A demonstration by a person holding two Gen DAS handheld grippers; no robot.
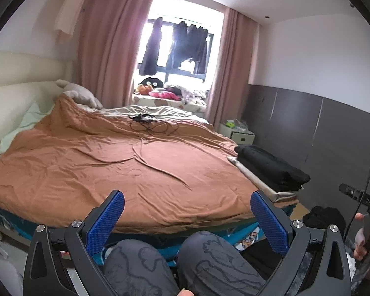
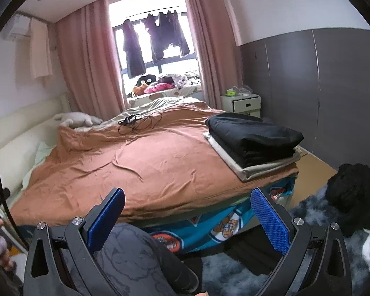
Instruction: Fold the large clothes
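Folded black clothes (image 2: 254, 135) lie stacked on a folded beige cloth (image 2: 259, 167) at the bed's right front corner; the same black stack (image 1: 271, 165) shows at the right of the left wrist view. A loose black garment (image 2: 352, 192) lies heaped on the floor to the right. My left gripper (image 1: 187, 212) is open and holds nothing, hanging above the person's knees at the foot of the bed. My right gripper (image 2: 187, 212) is open too, empty, over the bed's front edge. The right gripper's body (image 1: 357, 194) shows at the right edge of the left wrist view, with a hand on it.
An orange-brown duvet (image 1: 111, 160) covers the bed, with a tangle of black cable (image 1: 150, 123) near its far end. A plush toy (image 1: 79, 93) lies by the headboard. A white nightstand (image 2: 241, 103) stands against the grey wall. A grey shaggy rug (image 2: 308, 212) covers the floor. Dark clothes (image 2: 155, 39) hang at the window.
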